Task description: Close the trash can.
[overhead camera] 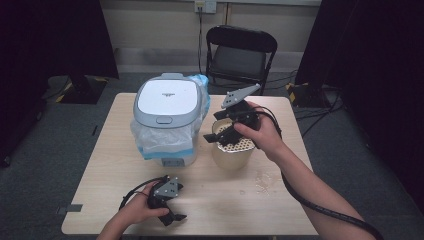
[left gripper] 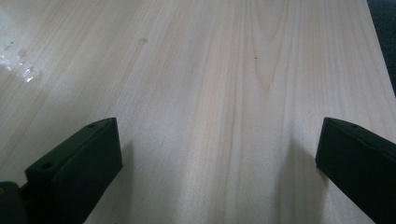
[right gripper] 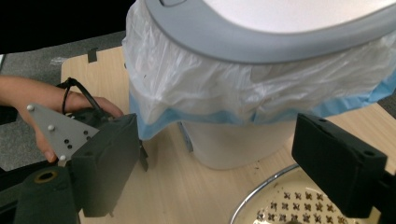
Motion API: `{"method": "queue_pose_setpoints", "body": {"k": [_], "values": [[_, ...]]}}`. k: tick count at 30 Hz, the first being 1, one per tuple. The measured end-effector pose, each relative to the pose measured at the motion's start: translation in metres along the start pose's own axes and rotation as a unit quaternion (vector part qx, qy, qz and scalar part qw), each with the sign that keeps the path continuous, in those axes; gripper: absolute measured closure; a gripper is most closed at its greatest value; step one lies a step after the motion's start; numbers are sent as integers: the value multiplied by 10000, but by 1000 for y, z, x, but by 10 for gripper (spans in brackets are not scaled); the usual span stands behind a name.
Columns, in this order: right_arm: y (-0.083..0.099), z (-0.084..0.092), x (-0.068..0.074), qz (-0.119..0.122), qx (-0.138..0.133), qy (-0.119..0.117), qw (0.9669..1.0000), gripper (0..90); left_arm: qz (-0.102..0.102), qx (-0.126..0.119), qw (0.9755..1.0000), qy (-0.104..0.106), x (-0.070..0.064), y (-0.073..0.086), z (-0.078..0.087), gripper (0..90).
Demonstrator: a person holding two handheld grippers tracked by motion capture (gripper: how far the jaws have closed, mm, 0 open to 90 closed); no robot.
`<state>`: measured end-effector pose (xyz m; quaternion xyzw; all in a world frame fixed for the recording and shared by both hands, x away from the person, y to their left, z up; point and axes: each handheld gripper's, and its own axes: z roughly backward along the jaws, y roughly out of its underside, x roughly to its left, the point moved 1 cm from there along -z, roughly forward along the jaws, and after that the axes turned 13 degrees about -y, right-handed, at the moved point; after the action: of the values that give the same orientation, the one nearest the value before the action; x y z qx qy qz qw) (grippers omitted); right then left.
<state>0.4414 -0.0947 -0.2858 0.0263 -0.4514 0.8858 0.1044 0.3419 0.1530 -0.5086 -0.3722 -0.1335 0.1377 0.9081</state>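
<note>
High view: on the surface [overhead camera: 115, 165], the lidded bin [overhead camera: 167, 117] with its loose white liner stands just left of the perforated strainer pot [overhead camera: 232, 150]. Over the pot's rim hangs the right hand-held gripper [overhead camera: 220, 135], jaws apart and empty; a careless descent could tip the pot or snag the liner. Nearer the front edge, the left hand-held gripper [overhead camera: 172, 216] rests with jaws apart, well clear.

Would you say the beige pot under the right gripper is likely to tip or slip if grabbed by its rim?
The pot looks broad and squat, so it probably stands steady. Its rim shines like metal, so the right gripper may slip there. The perforated insert may be loose and might shift.
</note>
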Motion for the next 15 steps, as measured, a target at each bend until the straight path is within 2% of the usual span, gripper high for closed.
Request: {"method": "queue_pose_setpoints", "body": {"k": [4, 5, 14, 15], "values": [[11, 2, 3, -11, 1, -34, 10000, 148, 1, -2, 10000, -2, 0, 0, 0, 0], [13, 3, 3, -10, 9, -29, 10000, 148, 12, -85, 10000, -27, 0, 1, -1, 0], [41, 9, 11, -75, 1, -101, 9999, 148, 3, -54, 10000, -25, 0, 1, -1, 0], [49, 11, 13, -105, -12, -121, 9999, 148, 0, -59, 10000, -25, 0, 1, -1, 0]]}}
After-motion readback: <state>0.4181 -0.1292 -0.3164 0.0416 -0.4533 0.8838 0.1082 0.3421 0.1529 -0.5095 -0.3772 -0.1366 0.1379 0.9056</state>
